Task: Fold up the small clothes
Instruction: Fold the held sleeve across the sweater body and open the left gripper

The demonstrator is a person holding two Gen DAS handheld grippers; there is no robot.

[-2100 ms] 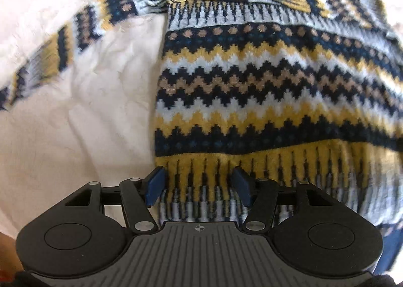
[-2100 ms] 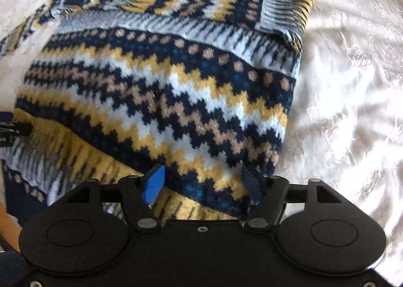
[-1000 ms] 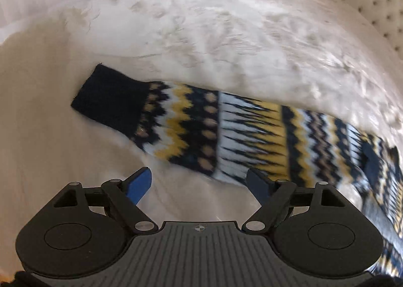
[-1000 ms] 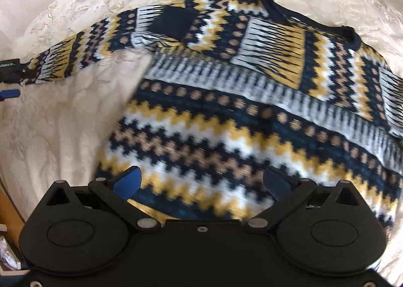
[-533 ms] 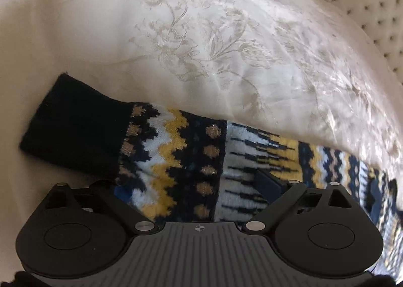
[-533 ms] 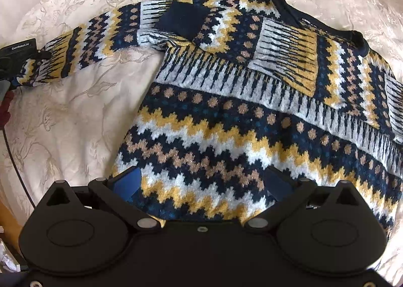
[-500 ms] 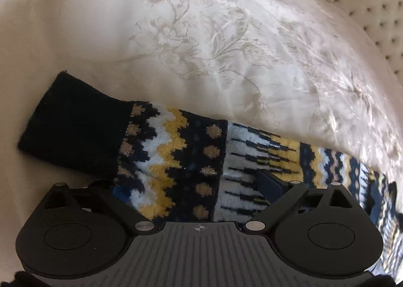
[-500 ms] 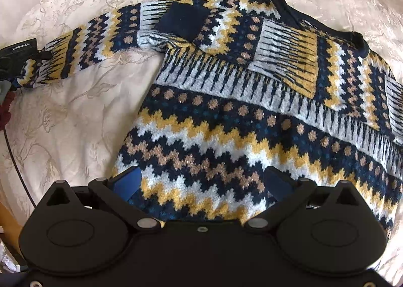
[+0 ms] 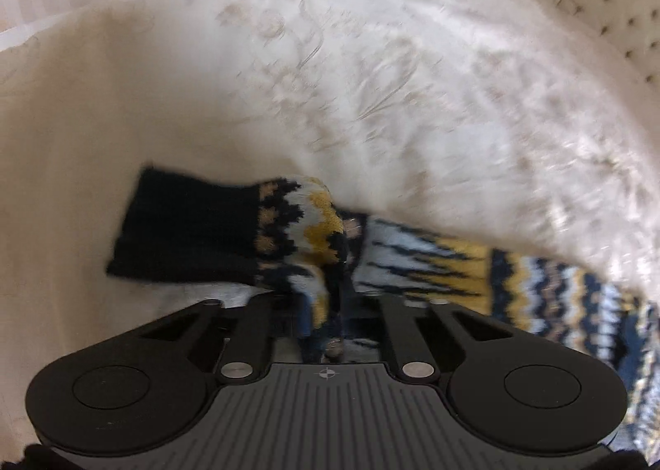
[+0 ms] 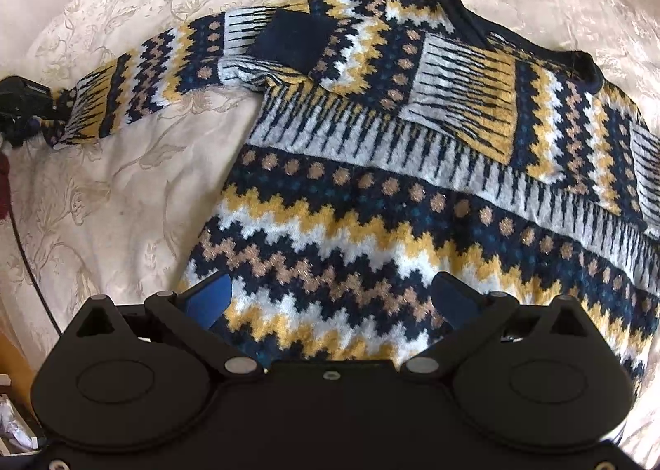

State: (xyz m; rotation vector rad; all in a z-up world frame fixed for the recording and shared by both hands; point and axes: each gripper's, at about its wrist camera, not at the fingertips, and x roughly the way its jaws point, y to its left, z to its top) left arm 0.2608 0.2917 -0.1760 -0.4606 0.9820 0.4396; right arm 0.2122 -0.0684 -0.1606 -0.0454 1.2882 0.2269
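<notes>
While the left gripper (image 9: 326,305) is pinching the sleeve (image 9: 313,239) near its cuff (image 9: 185,231), sleeve axis is running rightward to the sweater (image 10: 412,222); right gripper (image 10: 330,297) is hovering open there.

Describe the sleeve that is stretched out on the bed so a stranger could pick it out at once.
On the cream floral bedspread lies a navy, yellow and white zigzag sweater. One sleeve runs straight out sideways from its shoulder across the bare bedspread. Unlike the other sleeve, folded over the chest, its plain navy cuff end is pinched in the left gripper.
</notes>
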